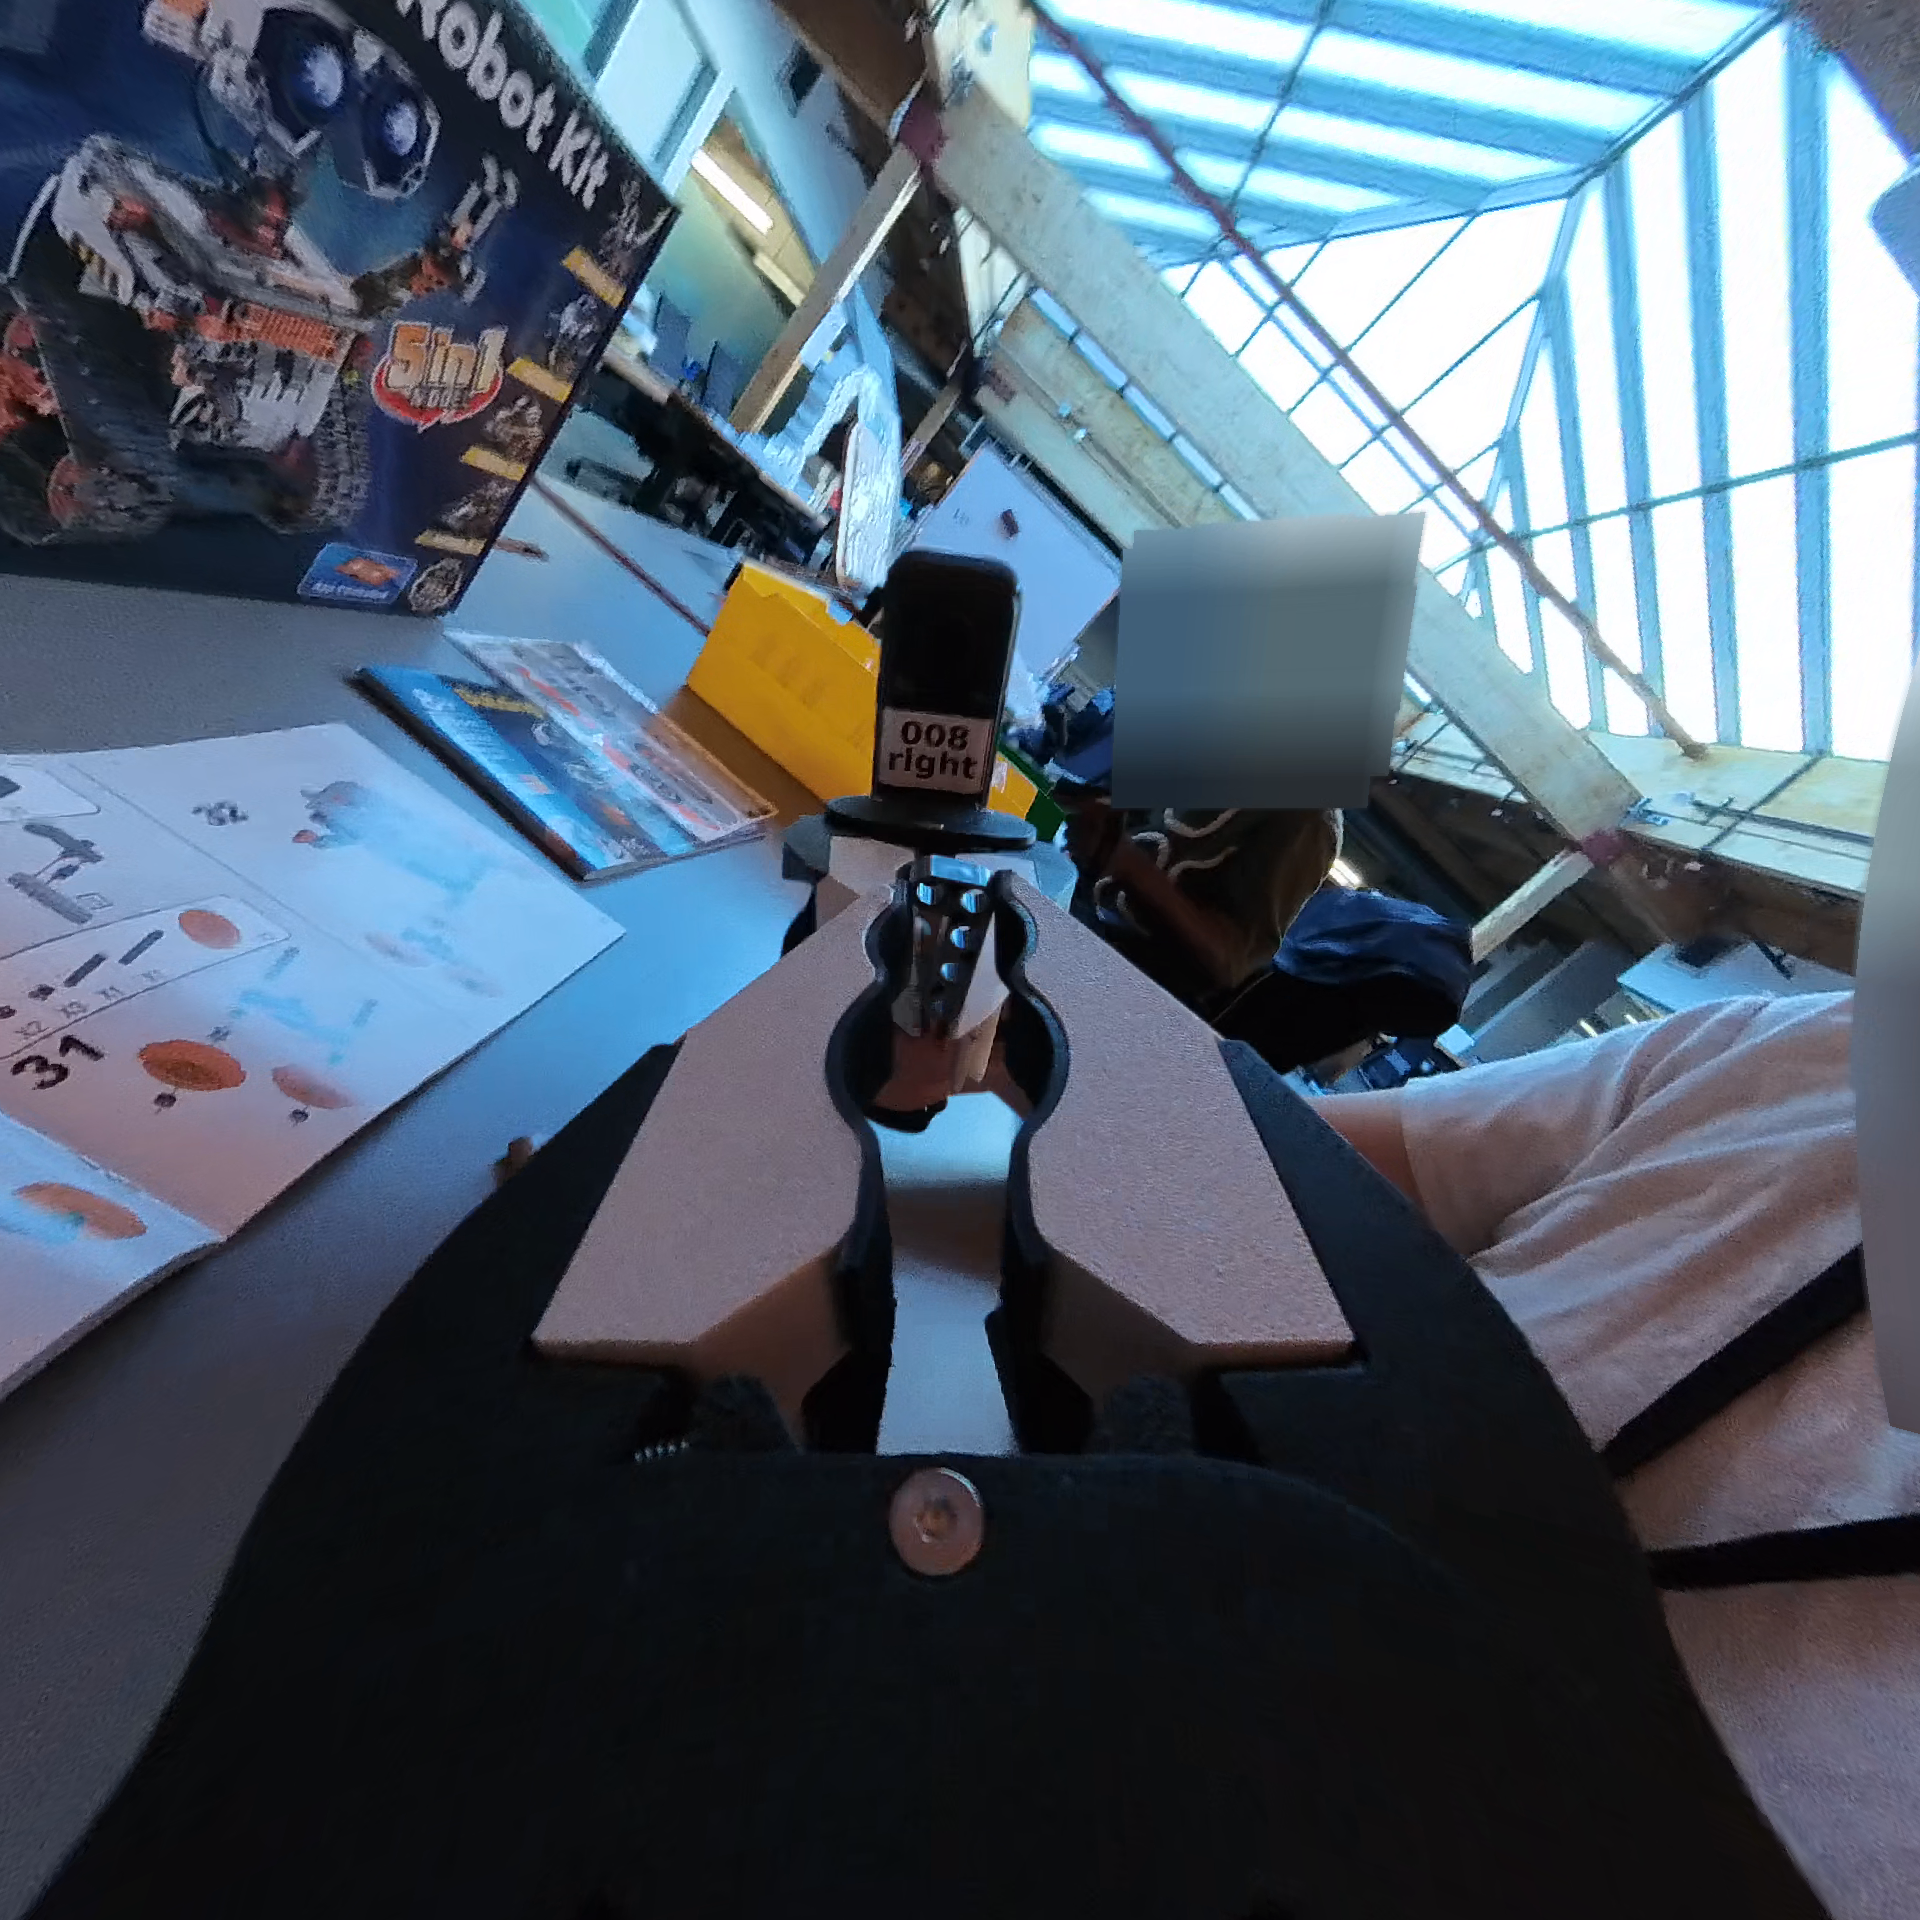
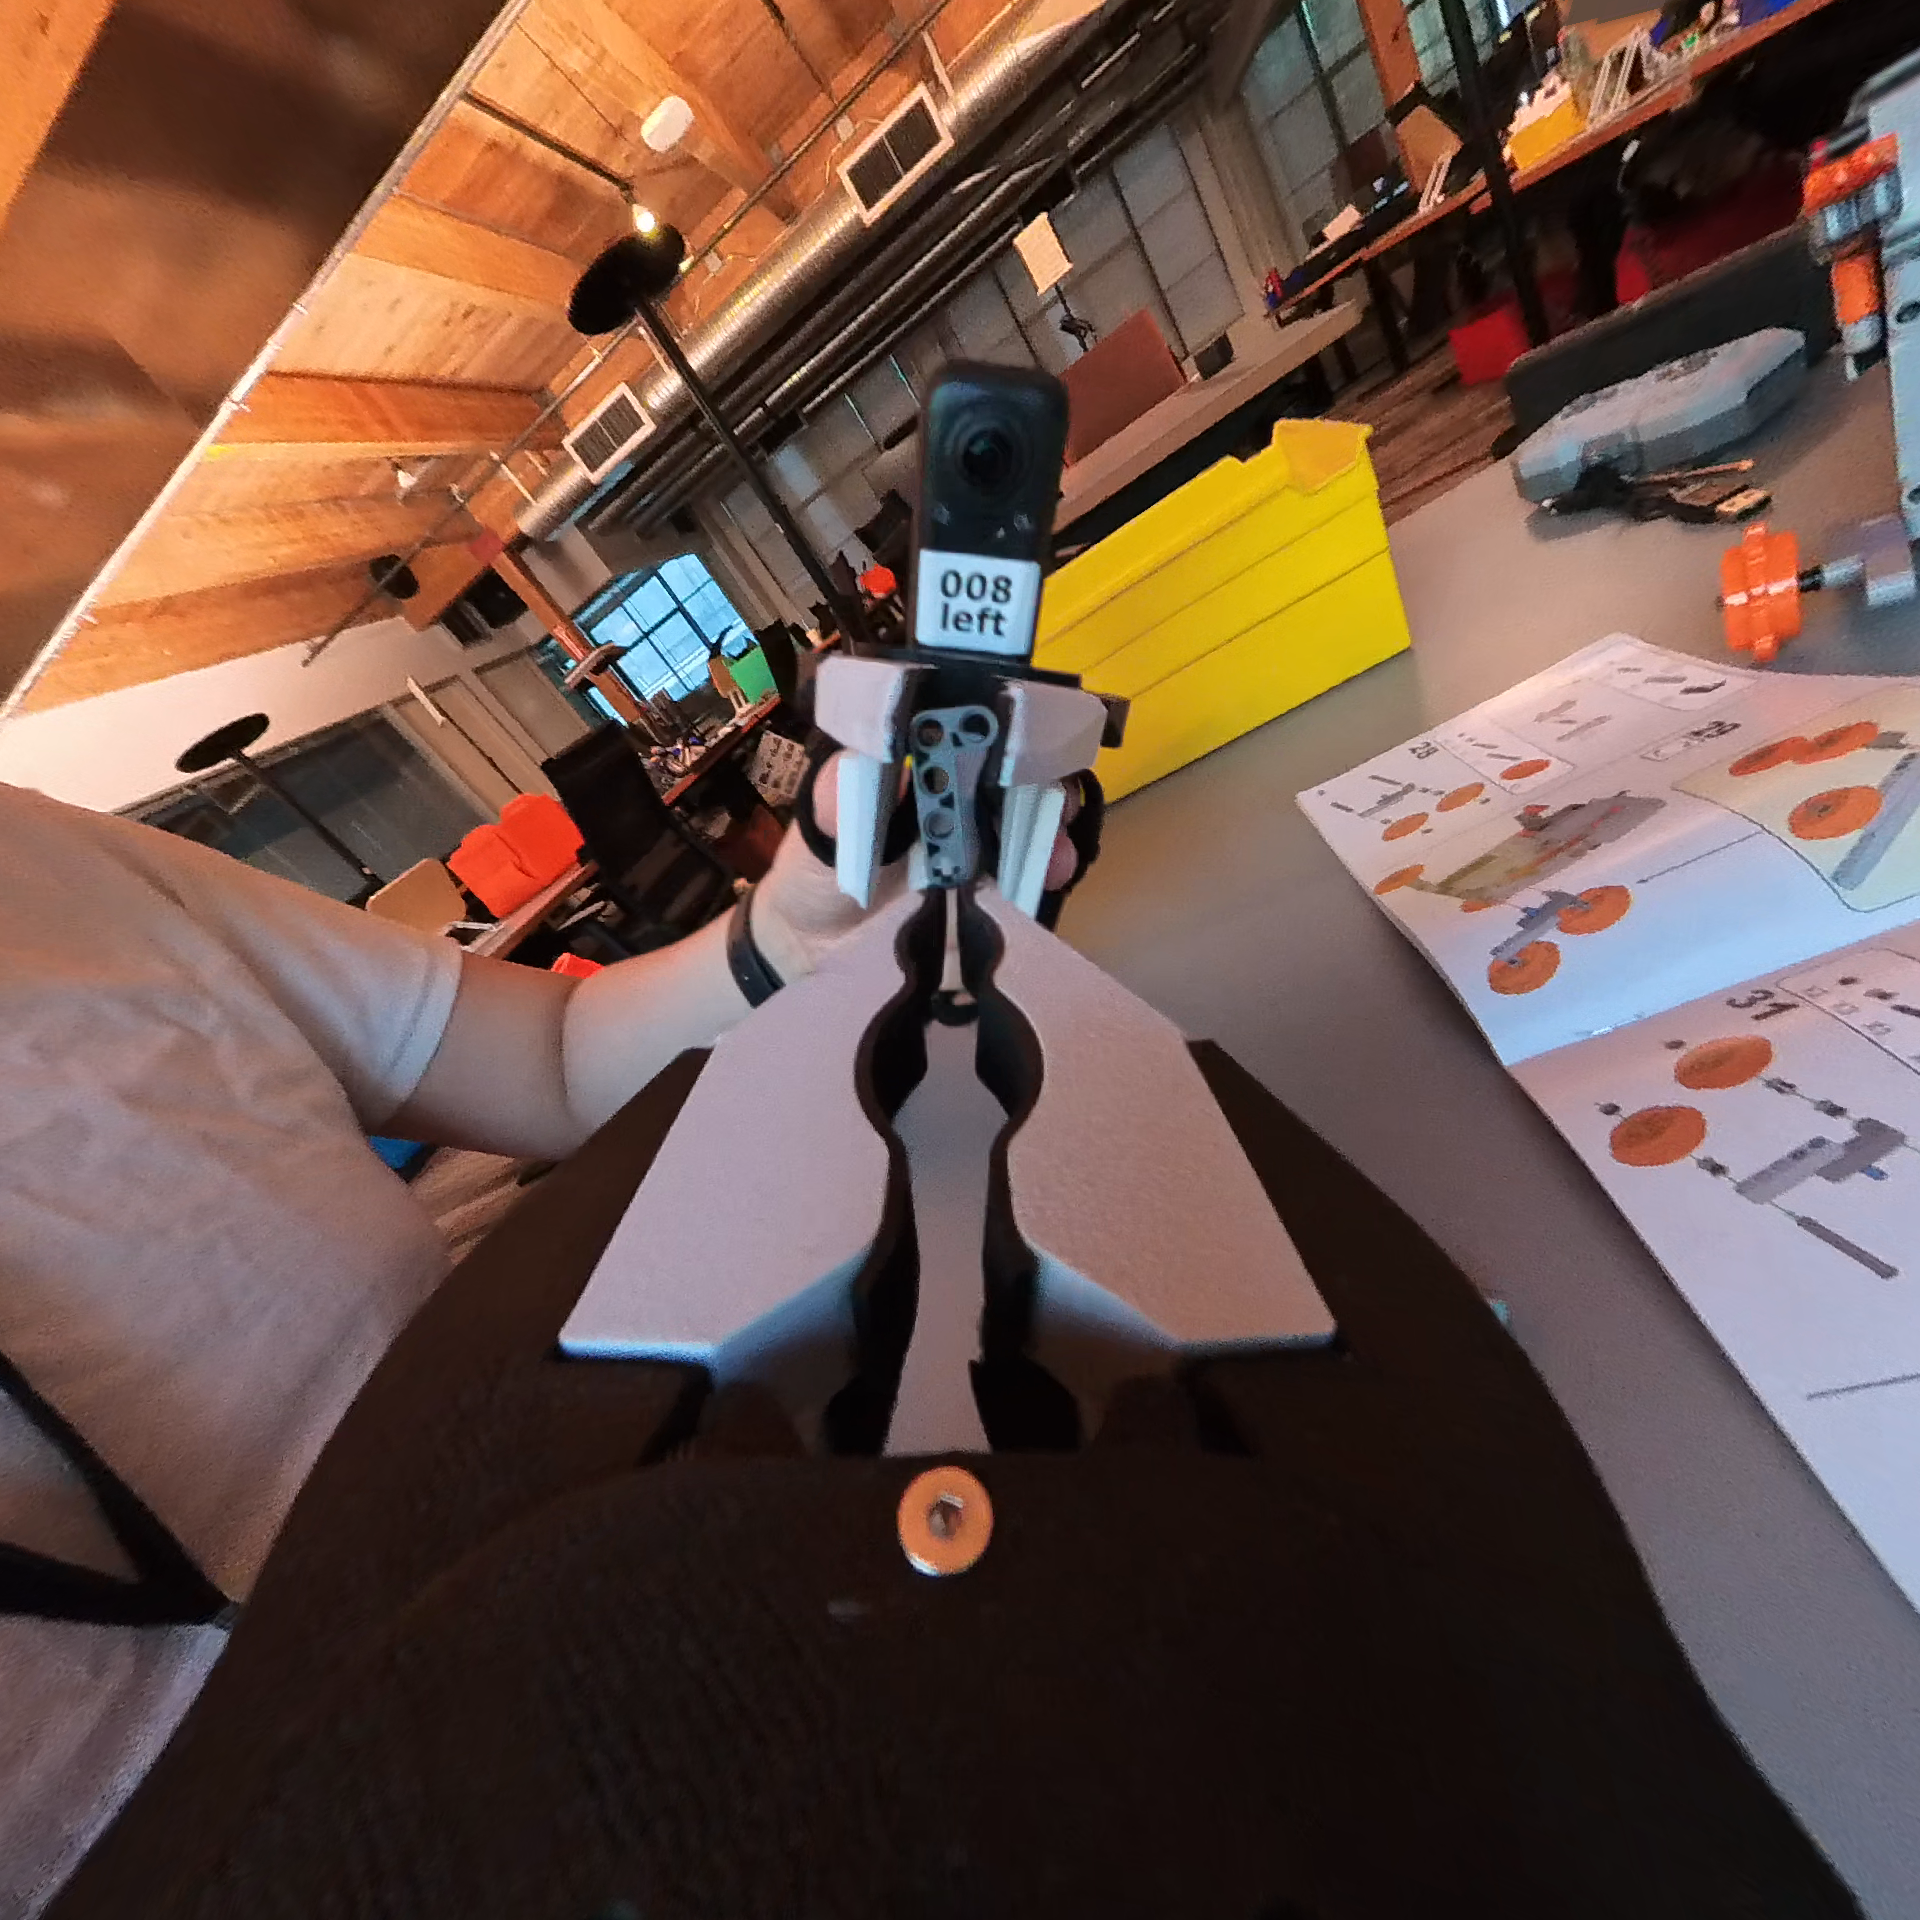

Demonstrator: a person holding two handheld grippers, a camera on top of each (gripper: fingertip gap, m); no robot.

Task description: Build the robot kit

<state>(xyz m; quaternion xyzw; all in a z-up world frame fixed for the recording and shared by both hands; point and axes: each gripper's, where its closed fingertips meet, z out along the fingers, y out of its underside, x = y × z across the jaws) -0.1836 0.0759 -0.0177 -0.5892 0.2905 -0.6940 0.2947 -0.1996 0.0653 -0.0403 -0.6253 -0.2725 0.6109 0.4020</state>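
A grey perforated beam [image 1: 943,951] is held between my two grippers, which face each other tip to tip above the grey table [image 1: 343,1299]. My left gripper [image 1: 940,899] is shut on the beam, which reaches back into the first hollow of its jaws. In the right wrist view, my right gripper [image 2: 951,914] is shut on the near end of the same beam [image 2: 948,790]. The left gripper's pale fingers [image 2: 860,821] flank that beam. Each view shows the other gripper's black camera [image 1: 943,665] [image 2: 992,468] beyond the beam. A person's hand [image 2: 800,914] holds the left gripper.
An open instruction booklet [image 1: 260,935] [image 2: 1662,883] lies on the table beside the grippers. A yellow bin [image 2: 1226,603] [image 1: 769,665] stands behind them. A kit box [image 1: 260,260] and a second booklet [image 1: 582,758] are at the left. An orange wheel assembly [image 2: 1756,592] lies at the right. Only a small space, under 4 cm, lies between the two pairs of fingers.
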